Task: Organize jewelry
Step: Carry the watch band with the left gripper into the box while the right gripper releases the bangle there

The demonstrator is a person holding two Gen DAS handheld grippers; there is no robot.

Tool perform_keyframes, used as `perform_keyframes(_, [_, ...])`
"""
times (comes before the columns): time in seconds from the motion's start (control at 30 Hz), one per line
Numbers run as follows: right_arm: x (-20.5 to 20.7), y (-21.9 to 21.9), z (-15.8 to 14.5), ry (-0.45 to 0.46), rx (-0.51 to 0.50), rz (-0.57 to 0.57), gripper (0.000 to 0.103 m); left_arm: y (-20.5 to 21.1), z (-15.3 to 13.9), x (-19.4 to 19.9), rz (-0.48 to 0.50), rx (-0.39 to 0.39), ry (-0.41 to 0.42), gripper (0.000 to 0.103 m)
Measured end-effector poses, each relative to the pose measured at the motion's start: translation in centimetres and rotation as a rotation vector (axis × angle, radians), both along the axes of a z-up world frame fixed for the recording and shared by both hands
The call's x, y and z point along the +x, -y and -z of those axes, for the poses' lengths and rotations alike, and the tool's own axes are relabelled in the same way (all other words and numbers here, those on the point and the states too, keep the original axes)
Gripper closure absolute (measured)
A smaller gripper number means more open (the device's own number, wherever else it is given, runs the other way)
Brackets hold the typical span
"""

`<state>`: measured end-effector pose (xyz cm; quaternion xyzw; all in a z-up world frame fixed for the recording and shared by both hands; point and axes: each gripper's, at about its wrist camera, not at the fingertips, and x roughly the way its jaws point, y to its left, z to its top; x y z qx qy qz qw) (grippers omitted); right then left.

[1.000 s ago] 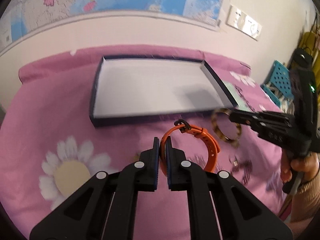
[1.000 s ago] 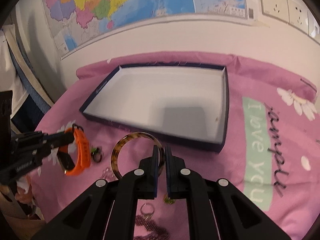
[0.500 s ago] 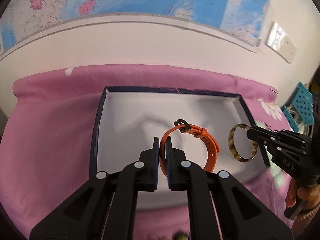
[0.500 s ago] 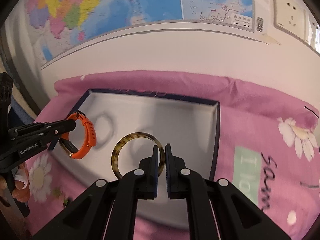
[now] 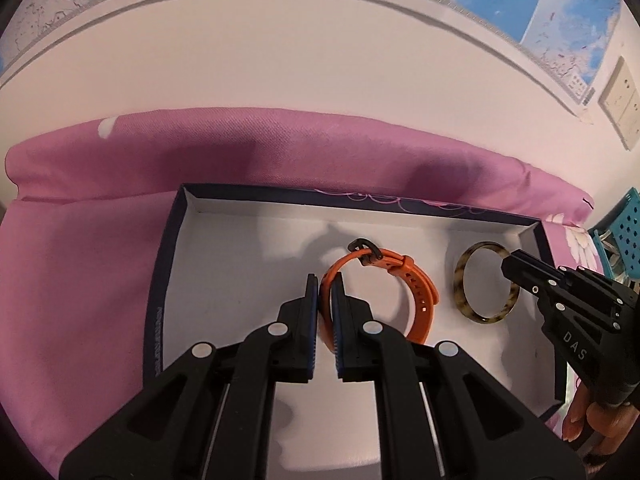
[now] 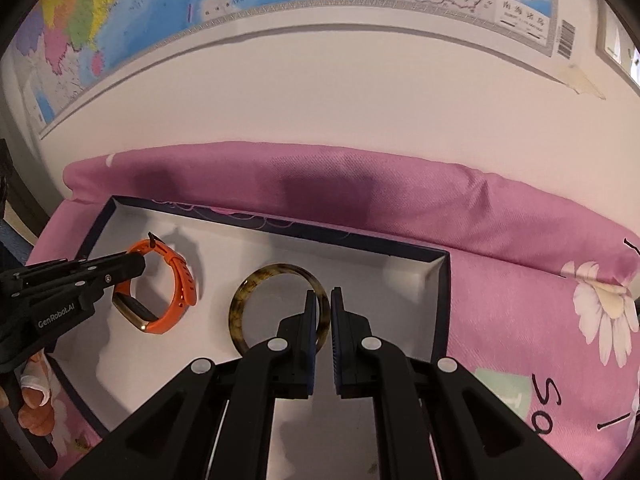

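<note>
Nearest the left wrist camera, the left gripper [image 5: 324, 292] had its jaws clamped on the strap of the orange watch [image 5: 416, 300], which stood on edge just beyond the fingertips, its dark buckle at twelve o'clock. In the right wrist view the right gripper [image 6: 324, 308] was pinched on the near right rim of the tortoiseshell bangle [image 6: 240, 300], the ring held upright toward ten o'clock of the tips. Both pieces hung over the white floor of the box [image 5: 168, 272], the watch around the middle and the bangle at about three o'clock from it, apart from each other. Whether either touched the floor I could not tell; their shadows lay close behind them. Past the box, the pink cloth [image 5: 80, 260] rose in a fold against the wall, with a map [image 6: 160, 8] above.

As I judged it, the placing step was nearly done and release was next. The risk lay in letting go from an upright hold: the bangle could roll on its rim toward the box wall or into the watch, and the springy strap could flop sideways. The two grippers were near enough at the centre that a careless withdrawal might knock the other's piece.
</note>
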<state>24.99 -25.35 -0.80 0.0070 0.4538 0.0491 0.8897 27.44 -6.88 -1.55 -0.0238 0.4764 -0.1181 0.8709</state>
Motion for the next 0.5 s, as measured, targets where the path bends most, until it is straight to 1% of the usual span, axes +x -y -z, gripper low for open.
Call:
perform_keyframes(0.17, [0.4,0.1,0.4,-0.012,-0.014,0.012,0.098,0.3,0.2,0.7,-0.014,0.004,-0.026,0.096])
perform_keyframes(0.23, [0.5,-0.2,0.6,-0.014,-0.033,0.013,0.098,0.5,0.0,0.6,-0.010,0.016,-0.025,0.096])
perform_keyframes(0.3, [0.3,-0.7,0.6,-0.015,-0.042,0.013,0.098,0.7,0.2,0.6,-0.002,0.010,-0.038,0.094])
perform_keyframes(0.33, [0.1,-1.0,0.5,-0.012,-0.046,0.015,0.096,0.8,0.1,0.5,0.001,0.007,-0.038,0.094])
perform_keyframes(0.37, [0.0,-1.0,0.4,-0.004,-0.047,0.018,0.094,0.7,0.1,0.5,0.002,0.009,-0.035,0.089])
perform_keyframes(0.4, [-0.3,-1.1,0.2,0.011,-0.045,0.019,0.092,0.6,-0.1,0.3,0.000,0.012,-0.028,0.082])
perform_keyframes(0.47, [-1.2,-1.2,-0.4,0.037,-0.032,0.014,0.090,0.3,-0.8,-0.6,0.001,0.023,0.013,0.078])
perform_keyframes(0.5, [-1.6,-1.2,-0.6,0.046,-0.026,0.010,0.084,0.1,-1.3,-1.2,0.007,0.025,0.037,0.073])
